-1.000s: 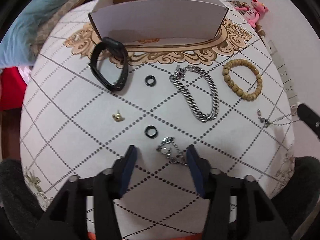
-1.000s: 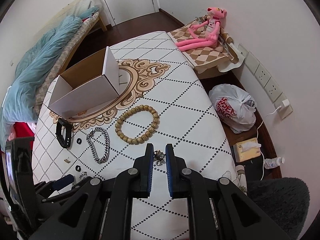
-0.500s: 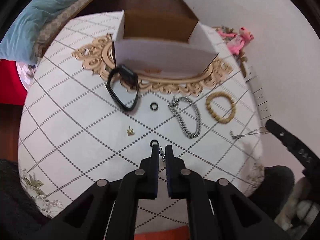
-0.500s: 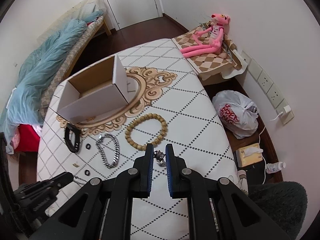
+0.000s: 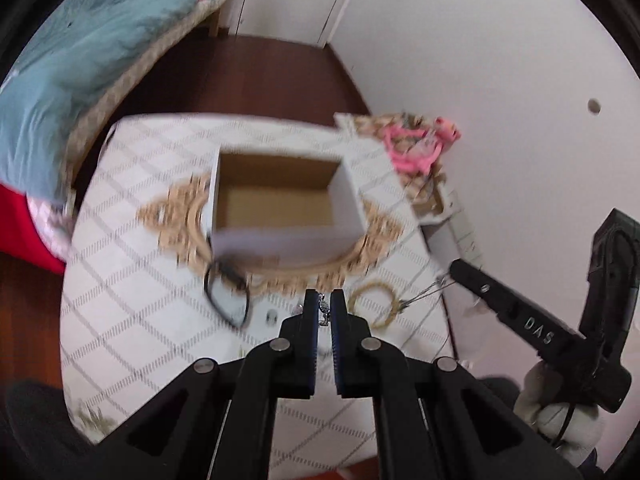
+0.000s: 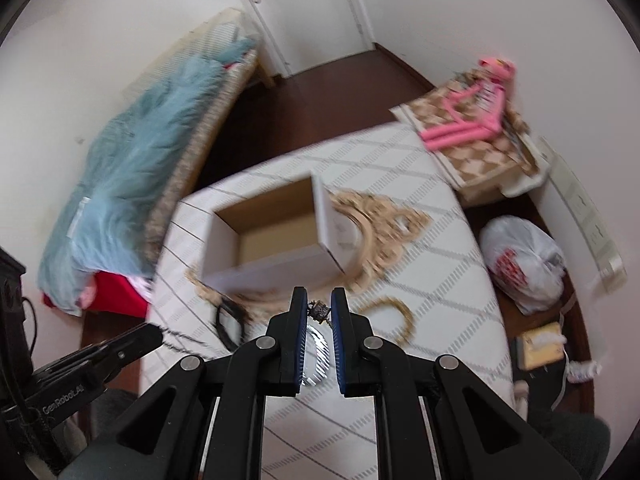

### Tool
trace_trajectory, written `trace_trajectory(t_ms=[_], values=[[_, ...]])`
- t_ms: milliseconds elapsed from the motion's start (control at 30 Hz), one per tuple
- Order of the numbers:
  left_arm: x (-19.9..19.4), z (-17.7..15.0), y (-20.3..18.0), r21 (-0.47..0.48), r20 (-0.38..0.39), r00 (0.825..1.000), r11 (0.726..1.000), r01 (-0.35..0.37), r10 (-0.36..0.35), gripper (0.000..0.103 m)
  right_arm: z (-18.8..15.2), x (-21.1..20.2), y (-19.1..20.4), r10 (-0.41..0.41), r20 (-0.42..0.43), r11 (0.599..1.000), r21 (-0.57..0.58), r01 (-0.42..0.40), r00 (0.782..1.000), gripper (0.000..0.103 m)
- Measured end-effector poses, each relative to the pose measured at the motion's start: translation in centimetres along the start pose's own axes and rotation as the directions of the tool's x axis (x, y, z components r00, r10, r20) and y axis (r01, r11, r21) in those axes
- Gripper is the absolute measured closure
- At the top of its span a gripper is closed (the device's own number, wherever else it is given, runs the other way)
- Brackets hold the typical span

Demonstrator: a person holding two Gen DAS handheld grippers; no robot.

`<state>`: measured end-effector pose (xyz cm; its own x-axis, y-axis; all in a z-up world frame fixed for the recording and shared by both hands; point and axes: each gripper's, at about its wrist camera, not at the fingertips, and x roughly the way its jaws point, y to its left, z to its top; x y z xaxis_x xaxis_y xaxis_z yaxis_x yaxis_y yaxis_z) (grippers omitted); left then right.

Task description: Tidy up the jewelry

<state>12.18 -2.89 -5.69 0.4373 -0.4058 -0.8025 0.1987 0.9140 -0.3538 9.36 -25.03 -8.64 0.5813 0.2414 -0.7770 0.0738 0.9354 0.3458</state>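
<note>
Left wrist view: the left gripper is pinching a small silver chain piece between nearly closed jaws above the patterned table. The open cardboard box is lying straight ahead, beyond the fingertips.

Right wrist view: the right gripper is clamping a small dark pendant, its fine chain trailing below. Here the box is sitting ahead and slightly left; which hand is nearer cannot be told.

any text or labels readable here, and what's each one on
"DAS" on the right gripper, on its arm, in the left wrist view.
"GenRobot.AI" on the left gripper, on its arm, in the right wrist view.
Red print on the plastic bag: too blurred to read.
</note>
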Motion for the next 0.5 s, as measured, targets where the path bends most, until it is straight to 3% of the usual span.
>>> trace_trajectory(t_ms=[167, 300, 500], values=[[0.4, 5.2, 0.0, 0.041, 0.043, 0.999, 0.999, -0.003, 0.002, 0.102, 5.6, 1.3, 3.0, 0.053, 0.013, 0.996, -0.068, -0.052, 0.999, 0.091], [3.3, 8.9, 1.6, 0.029, 0.011, 1.0, 1.0, -0.008, 0.008, 0.102, 9.2, 4.6, 4.3, 0.074, -0.031, 0.994, -0.074, -0.077, 0.997, 0.091], [6.7, 11.3, 4.2, -0.002, -0.028, 0.999, 0.999, -0.035, 0.035, 0.102, 12.5, 10.3, 4.6, 0.06, -0.095, 0.995, -0.068, -0.067, 0.994, 0.091]])
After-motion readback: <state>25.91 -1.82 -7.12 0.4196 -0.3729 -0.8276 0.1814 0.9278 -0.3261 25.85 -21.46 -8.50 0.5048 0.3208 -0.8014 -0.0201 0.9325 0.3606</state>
